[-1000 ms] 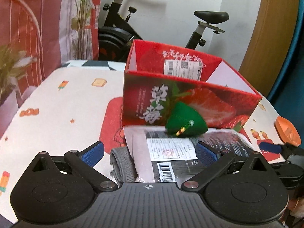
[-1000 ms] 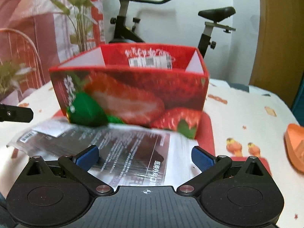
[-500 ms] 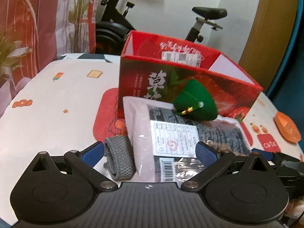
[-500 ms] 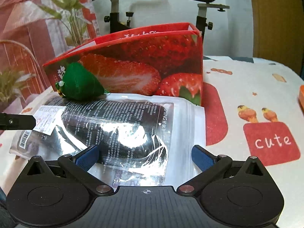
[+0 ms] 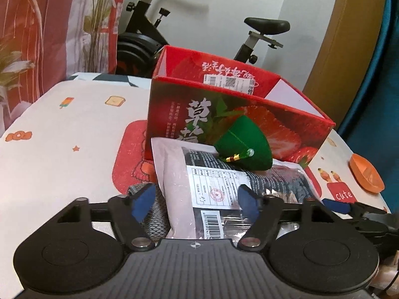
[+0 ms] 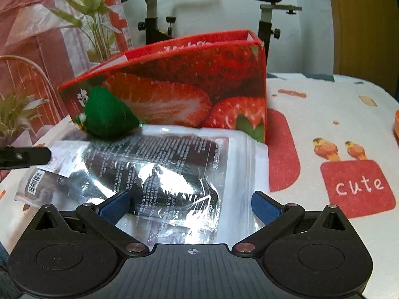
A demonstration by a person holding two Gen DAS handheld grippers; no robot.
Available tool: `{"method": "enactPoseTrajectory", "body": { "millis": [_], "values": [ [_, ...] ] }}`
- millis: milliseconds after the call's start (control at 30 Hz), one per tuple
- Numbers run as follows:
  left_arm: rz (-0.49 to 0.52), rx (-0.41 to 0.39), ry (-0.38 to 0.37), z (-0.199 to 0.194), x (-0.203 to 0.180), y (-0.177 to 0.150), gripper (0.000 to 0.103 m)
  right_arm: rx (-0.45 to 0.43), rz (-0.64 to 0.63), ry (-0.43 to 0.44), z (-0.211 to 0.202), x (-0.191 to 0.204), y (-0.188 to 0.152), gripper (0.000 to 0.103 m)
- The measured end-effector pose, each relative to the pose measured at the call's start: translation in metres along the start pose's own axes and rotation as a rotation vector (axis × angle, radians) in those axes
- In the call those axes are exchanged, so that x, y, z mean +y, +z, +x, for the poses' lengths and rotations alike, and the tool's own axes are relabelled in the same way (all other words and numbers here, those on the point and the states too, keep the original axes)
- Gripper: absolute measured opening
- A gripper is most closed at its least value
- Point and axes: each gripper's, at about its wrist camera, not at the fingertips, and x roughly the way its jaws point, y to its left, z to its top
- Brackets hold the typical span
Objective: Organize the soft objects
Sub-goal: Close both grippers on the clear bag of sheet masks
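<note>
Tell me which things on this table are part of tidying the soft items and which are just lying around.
Part of the job: plastic-wrapped garment pack, green plush cone, grey knitted roll, strawberry box.

Just lying about: orange dish, exercise bike, potted plant.

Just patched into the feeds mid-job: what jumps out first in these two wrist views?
The open red strawberry box stands mid-table, with a green felt cone leaning at its front wall. Before it lies a clear plastic packet of dark fabric. The left gripper, jaws just closing, straddles one end; the right gripper stands open over the other.
</note>
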Motion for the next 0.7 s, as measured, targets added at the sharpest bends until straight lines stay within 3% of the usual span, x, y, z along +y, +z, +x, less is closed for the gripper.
{"method": "enactPoseTrajectory", "body": {
  "millis": [133,500,700],
  "values": [
    [-0.022,0.018,-0.022,0.004,0.004,-0.001,0.062,-0.028,0.013,0.021,-0.005,-0.003,0.003,0.103],
    [-0.052,0.047,-0.037,0.011,0.006,-0.006,0.062,-0.046,0.049,0.067,-0.009,-0.007,0.006,0.094],
    [-0.069,0.049,-0.049,0.010,0.006,-0.005,0.058,-0.061,0.050,0.066,-0.018,-0.006,0.008,0.068]
  ]
}}
